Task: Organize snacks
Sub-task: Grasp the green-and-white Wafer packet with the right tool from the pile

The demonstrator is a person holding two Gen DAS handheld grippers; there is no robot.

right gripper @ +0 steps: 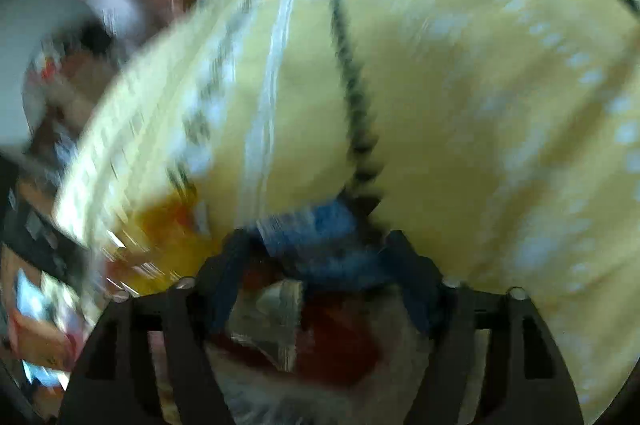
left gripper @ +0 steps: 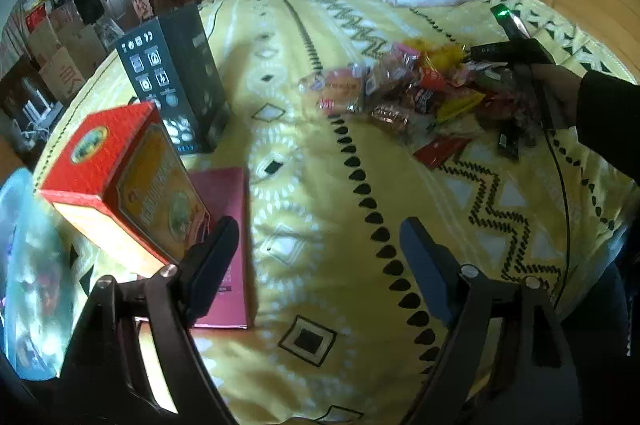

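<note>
Left gripper (left gripper: 320, 245) gapes empty above bedspread (left gripper: 320, 161) (snack pile (left gripper: 420, 93) beyond).

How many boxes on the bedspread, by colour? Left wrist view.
Red and orange box: 1, tilted
Black box: 1, upright
Maroon box: 1, lying flat
Total: 3 boxes. The loose snack pile is too blurred to count.

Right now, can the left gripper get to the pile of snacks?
Probably yes. The left gripper is open and empty, with only bare yellow bedspread between it and the snack pile. The right gripper is already over the pile's far side.
</note>
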